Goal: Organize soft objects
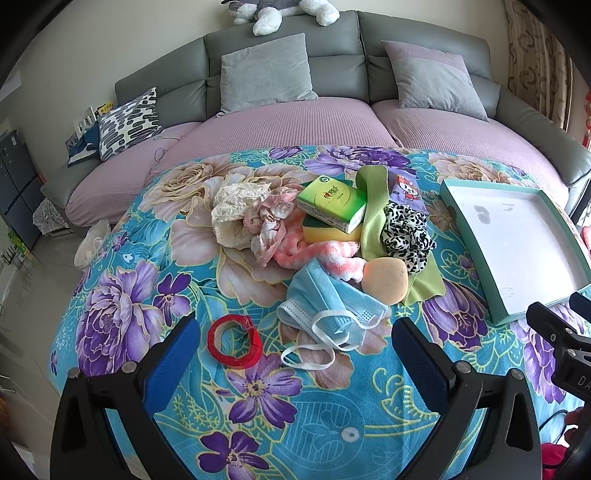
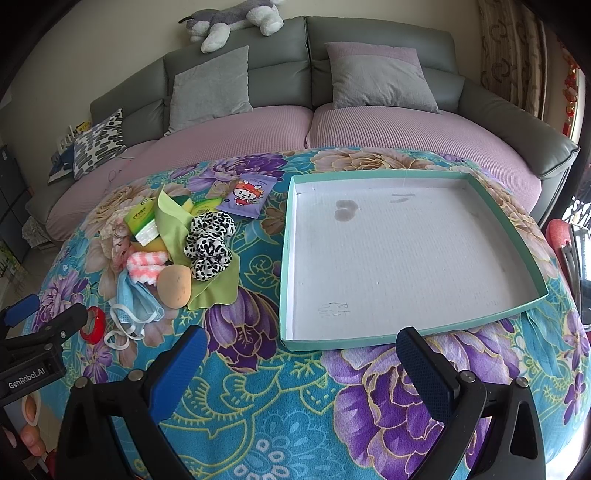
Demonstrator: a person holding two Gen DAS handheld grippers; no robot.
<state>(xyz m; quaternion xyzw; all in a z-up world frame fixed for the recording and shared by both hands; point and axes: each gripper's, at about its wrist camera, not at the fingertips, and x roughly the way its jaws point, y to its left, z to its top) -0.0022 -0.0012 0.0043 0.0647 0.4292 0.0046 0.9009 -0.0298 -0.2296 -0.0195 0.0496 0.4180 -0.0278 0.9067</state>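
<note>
A pile of soft things lies on the floral cloth: blue face masks (image 1: 332, 306) (image 2: 138, 299), a peach sponge puff (image 1: 386, 280) (image 2: 174, 286), a leopard-print scrunchie (image 1: 404, 230) (image 2: 210, 243), a green cloth (image 1: 373, 206), a pink-white fluffy towel (image 1: 332, 254), lace fabric (image 1: 236, 210), and a green tissue pack (image 1: 330, 201) on a yellow sponge (image 1: 325, 232). An empty teal-rimmed white tray (image 2: 402, 254) (image 1: 517, 240) sits to the right. My left gripper (image 1: 295, 347) is open and empty, in front of the masks. My right gripper (image 2: 303, 354) is open and empty at the tray's near edge.
A red tape ring (image 1: 234, 345) (image 2: 94, 325) lies by the left fingers. A purple cartoon packet (image 2: 245, 195) lies behind the pile. A grey sofa with pink seat covers (image 1: 295, 122) and cushions stands behind the table. A plush dog (image 2: 229, 22) lies on the sofa's back.
</note>
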